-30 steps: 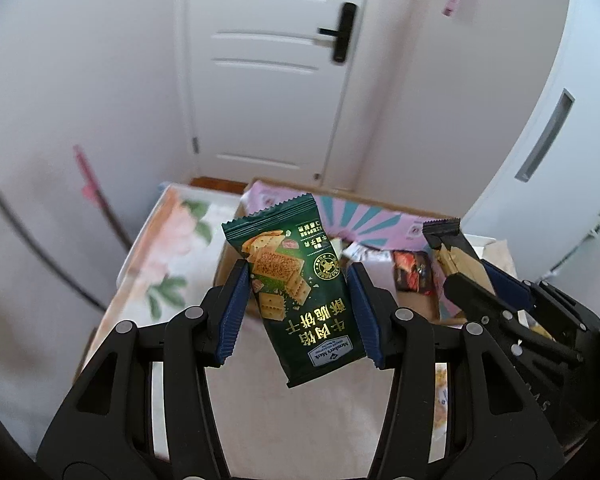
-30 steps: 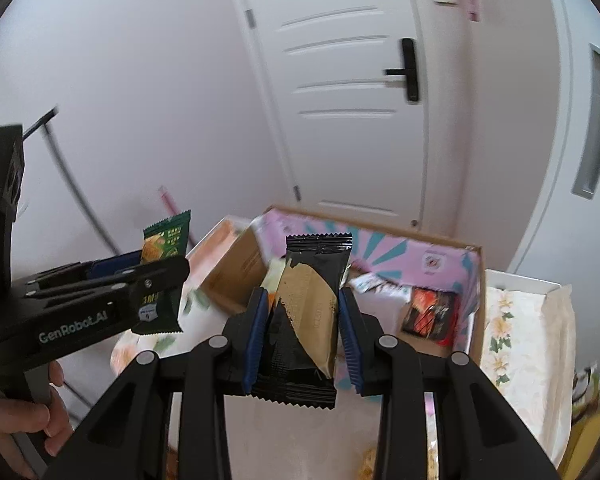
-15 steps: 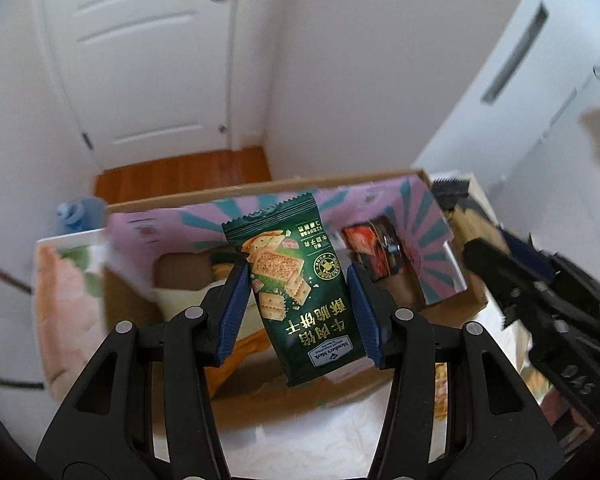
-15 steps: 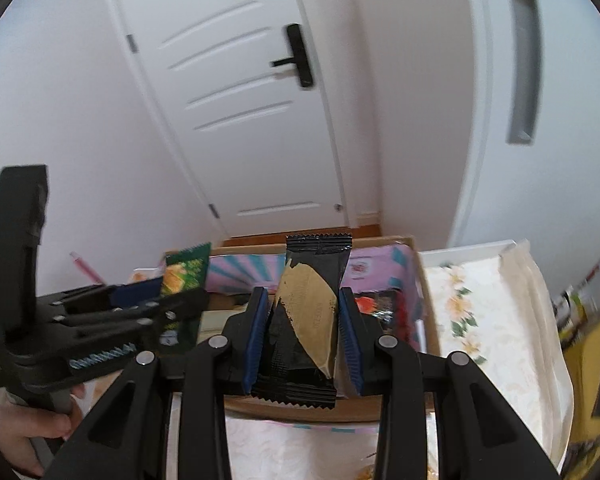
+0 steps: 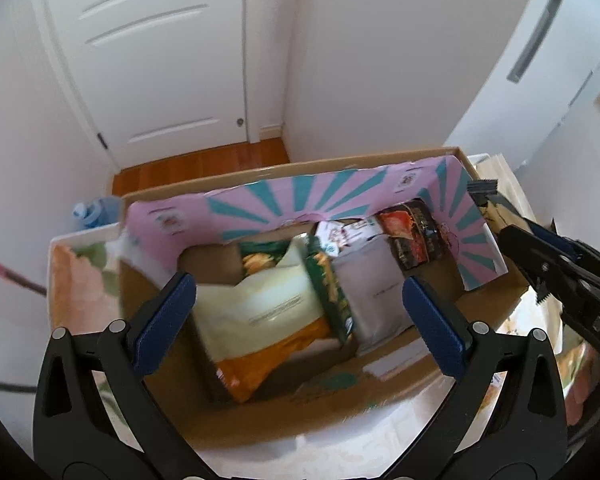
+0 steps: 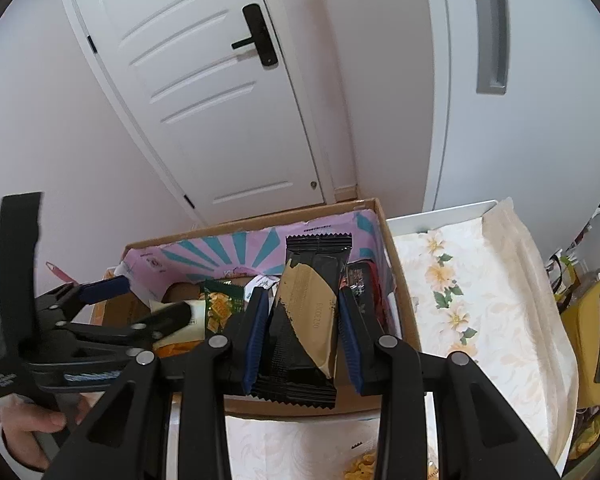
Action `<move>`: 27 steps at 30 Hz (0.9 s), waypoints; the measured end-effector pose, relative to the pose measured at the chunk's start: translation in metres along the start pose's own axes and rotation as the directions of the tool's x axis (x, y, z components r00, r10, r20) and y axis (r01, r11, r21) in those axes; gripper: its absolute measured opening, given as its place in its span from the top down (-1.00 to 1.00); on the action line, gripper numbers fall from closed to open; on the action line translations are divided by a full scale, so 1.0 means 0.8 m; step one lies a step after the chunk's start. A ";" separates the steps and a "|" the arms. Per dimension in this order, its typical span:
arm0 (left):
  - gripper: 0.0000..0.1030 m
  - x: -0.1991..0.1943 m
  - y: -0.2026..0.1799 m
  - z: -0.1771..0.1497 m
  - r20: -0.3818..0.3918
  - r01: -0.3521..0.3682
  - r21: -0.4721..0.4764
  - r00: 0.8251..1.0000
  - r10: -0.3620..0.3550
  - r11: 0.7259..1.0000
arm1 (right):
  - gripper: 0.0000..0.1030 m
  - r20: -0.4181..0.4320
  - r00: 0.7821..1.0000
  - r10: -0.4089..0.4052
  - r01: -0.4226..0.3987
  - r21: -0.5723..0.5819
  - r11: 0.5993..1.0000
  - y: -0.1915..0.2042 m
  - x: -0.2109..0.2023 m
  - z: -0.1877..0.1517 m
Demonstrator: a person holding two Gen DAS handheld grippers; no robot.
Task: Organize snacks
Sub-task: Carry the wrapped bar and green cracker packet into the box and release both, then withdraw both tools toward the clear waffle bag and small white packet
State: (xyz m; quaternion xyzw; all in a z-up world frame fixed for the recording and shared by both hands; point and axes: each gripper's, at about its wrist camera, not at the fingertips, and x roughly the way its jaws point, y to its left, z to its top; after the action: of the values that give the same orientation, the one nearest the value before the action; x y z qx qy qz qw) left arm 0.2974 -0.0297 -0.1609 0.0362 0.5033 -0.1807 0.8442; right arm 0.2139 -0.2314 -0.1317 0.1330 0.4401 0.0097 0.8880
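White walls and a panelled door stand behind a floral-covered table [image 6: 476,280] carrying the cardboard box [image 5: 380,390]. A black-and-gold snack bar [image 6: 306,316] is clamped upright in the right hand-held gripper [image 6: 304,334], its long axis running along the fingers, poised above the box's right end near the front wall. The box opening lies straight ahead and below. The left hand-held gripper [image 5: 300,318] hangs spread wide and empty over the box's middle, where a green cracker packet [image 5: 330,294] lies among other packets.

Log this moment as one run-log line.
left gripper: open over cardboard box | green cracker packet: in box | right gripper: holding black-gold snack bar
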 end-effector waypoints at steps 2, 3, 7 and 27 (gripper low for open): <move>-0.99 -0.014 0.011 -0.005 0.015 -0.013 -0.025 1.000 0.013 1.000 | 0.38 -0.014 1.000 0.017 -0.017 -0.005 1.000 0.003 0.003 0.003; -0.99 -0.019 0.015 -0.006 0.021 -0.015 -0.036 1.000 0.016 0.999 | 0.38 -0.021 0.999 0.025 -0.025 -0.012 1.000 0.007 0.005 0.005; -0.99 -0.042 0.030 -0.014 0.049 -0.027 -0.083 0.998 0.031 0.996 | 0.38 -0.049 0.997 0.065 -0.066 -0.031 0.997 0.020 0.016 0.018; -0.99 -0.095 0.032 -0.049 0.101 -0.030 -0.134 0.994 0.043 0.991 | -0.82 -0.070 0.990 0.121 -0.118 0.044 0.992 0.007 0.013 0.016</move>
State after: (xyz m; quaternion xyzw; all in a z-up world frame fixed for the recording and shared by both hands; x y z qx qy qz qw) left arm 0.2405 0.0246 -0.1176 -0.0199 0.4688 -0.1331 0.8730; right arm 0.2312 -0.2278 -0.1309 0.1762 0.4634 0.0592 0.8664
